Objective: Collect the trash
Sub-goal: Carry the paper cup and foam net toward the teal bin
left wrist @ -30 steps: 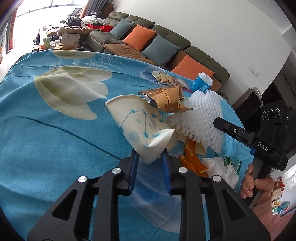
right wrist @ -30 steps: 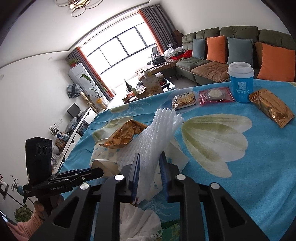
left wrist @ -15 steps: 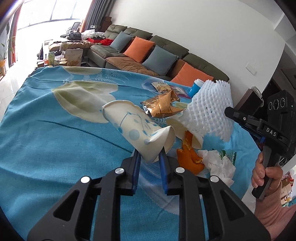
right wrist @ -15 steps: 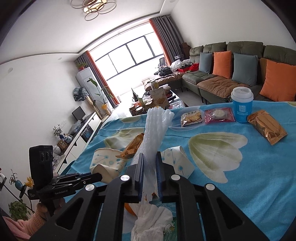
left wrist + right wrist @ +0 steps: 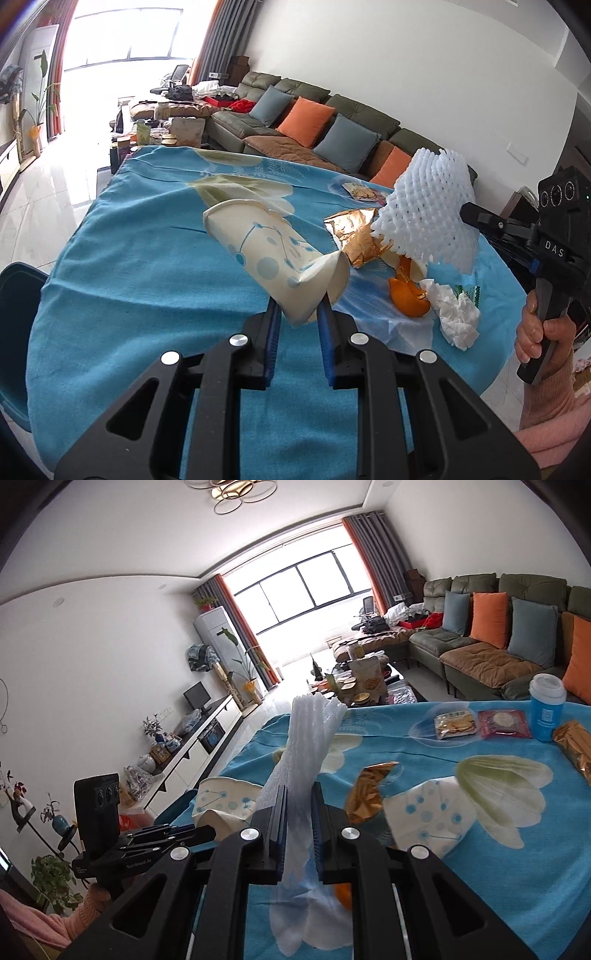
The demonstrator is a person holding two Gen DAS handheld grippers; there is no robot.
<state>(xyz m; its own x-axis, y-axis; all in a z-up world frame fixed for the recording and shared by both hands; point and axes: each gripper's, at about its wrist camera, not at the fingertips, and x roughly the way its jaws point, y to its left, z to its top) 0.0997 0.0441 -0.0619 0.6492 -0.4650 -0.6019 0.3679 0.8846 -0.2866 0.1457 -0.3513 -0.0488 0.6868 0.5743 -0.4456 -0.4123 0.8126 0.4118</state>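
Paper cup: we hold the paper cup in our left gripper, jaws nearly shut and pinching its crushed base, mouth pointing away, raised over the blue tablecloth.
Cup handling: we judge it very light and thin-walled; already creased, it will fold further under pressure, so the flattened base is the sound place to grip.
Cup looks: cream with a pale blue dot-and-line print, rolled rim intact, base squashed to a wedge.
Foam net: our right gripper is closed almost fully on the foam net, which stands up between the pads, lifted clear of the table.
Net handling: we judge it featherweight, springy and soft; it squashes flat under the jaws and will not slip easily, so any bunched part serves.
Net looks: white open mesh sleeve, ragged at the edges.
Left on the cloth: a gold wrapper, orange peel and a crumpled tissue lie close together near the table's edge.
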